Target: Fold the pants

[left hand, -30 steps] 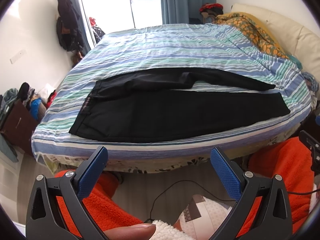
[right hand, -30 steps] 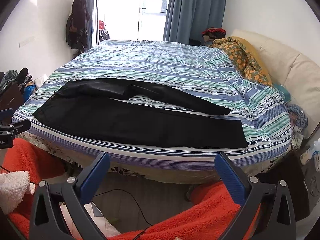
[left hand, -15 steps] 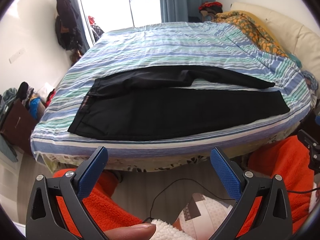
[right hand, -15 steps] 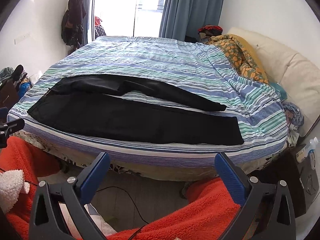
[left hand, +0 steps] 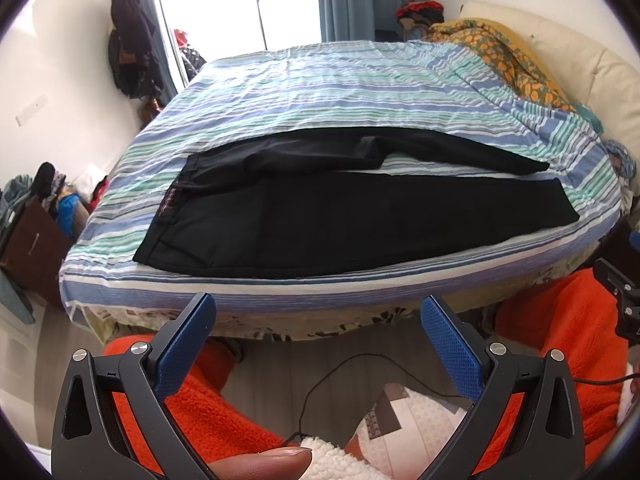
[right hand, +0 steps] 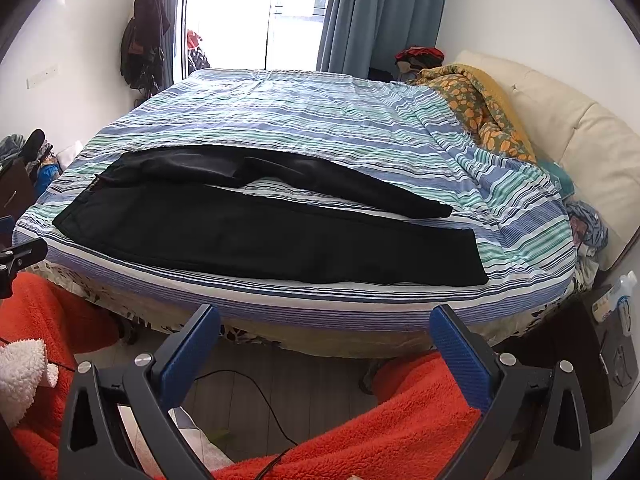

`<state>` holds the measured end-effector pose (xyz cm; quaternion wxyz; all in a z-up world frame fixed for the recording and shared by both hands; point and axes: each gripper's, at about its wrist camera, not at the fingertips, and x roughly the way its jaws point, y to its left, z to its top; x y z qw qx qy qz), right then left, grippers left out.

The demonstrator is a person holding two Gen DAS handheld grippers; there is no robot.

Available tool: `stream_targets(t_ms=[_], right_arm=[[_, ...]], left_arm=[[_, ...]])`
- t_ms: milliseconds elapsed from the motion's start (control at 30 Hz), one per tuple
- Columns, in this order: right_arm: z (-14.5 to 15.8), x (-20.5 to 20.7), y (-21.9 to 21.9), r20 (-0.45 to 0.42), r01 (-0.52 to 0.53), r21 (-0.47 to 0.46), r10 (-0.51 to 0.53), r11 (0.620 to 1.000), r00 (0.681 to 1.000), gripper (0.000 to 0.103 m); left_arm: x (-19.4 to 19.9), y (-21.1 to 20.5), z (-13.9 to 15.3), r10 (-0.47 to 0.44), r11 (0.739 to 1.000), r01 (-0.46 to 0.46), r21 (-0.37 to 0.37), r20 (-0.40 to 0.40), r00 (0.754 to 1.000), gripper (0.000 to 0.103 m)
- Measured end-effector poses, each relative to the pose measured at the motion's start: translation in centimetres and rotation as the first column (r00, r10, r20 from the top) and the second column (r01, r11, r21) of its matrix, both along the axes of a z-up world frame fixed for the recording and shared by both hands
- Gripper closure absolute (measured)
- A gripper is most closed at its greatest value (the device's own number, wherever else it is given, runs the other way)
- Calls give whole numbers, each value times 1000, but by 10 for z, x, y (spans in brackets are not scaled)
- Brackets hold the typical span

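Black pants (left hand: 340, 220) lie flat on the striped bed (left hand: 340, 92), waistband at the left, both legs running right; the far leg is rumpled near the crotch. They also show in the right wrist view (right hand: 260, 232). My left gripper (left hand: 318, 312) is open and empty, held off the near bed edge, below the pants' middle. My right gripper (right hand: 325, 322) is open and empty, off the bed edge below the near leg. Neither touches the pants.
An orange patterned quilt (right hand: 480, 100) is bunched by the cream headboard (right hand: 580, 132) at the right. Clothes and a brown cabinet (left hand: 28, 236) stand at the left. A black cable (left hand: 332, 376) runs on the floor. Orange fleece (right hand: 360, 432) fills the foreground.
Both grippers have risen and tipped slightly toward the bed, so the pants sit lower in view. The pants have not moved. Both grippers stay open.
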<state>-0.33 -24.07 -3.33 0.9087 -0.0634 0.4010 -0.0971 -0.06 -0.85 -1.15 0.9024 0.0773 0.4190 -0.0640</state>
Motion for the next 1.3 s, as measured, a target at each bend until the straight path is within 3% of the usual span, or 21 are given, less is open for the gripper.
stream_targets(t_ms=[1300], right_arm=[[-5, 0, -5, -18, 12, 5, -12, 1000, 1000, 0]], left_arm=[[-4, -3, -8, 1, 1000, -1, 1, -11, 1000, 1]])
